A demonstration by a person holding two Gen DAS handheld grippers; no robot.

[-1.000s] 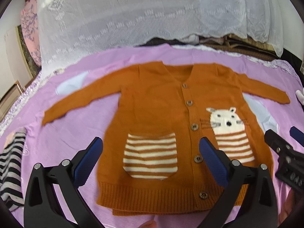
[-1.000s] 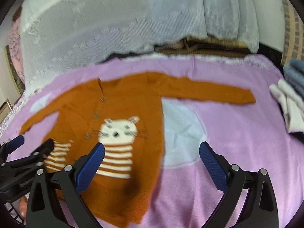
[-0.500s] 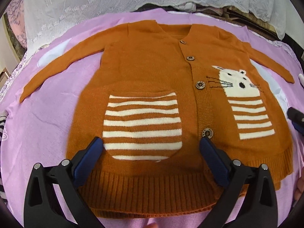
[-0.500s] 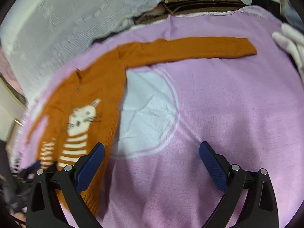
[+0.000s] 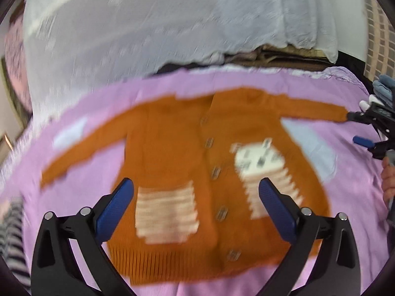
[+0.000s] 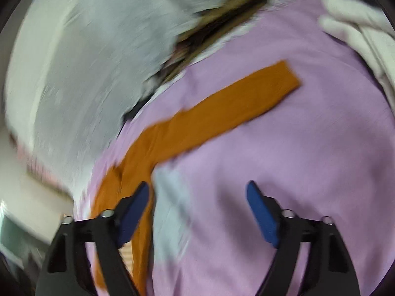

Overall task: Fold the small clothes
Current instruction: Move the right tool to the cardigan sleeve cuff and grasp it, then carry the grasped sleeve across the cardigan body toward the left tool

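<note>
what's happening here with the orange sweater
A person holds a gripper in each hand over an orange cardigan lying flat, front up, sleeves spread, on a purple sheet. The left gripper hovers open above the hem, gripping nothing. The right gripper is out by the cardigan's sleeve, its jaws closing with only sheet between them. No fold has been made yet.

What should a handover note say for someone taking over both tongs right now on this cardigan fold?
Left tongs: open, empty, above the cardigan's lower front.
Right tongs: closing, nothing between them, pointed toward the sleeve on that side.
Orange cardigan: flat, front up, buttoned, both sleeves spread on the purple cloth.
Done: garment laid out; no fold made.
Left: probably fold in each sleeve, then the body. Both views are blurred.
</note>
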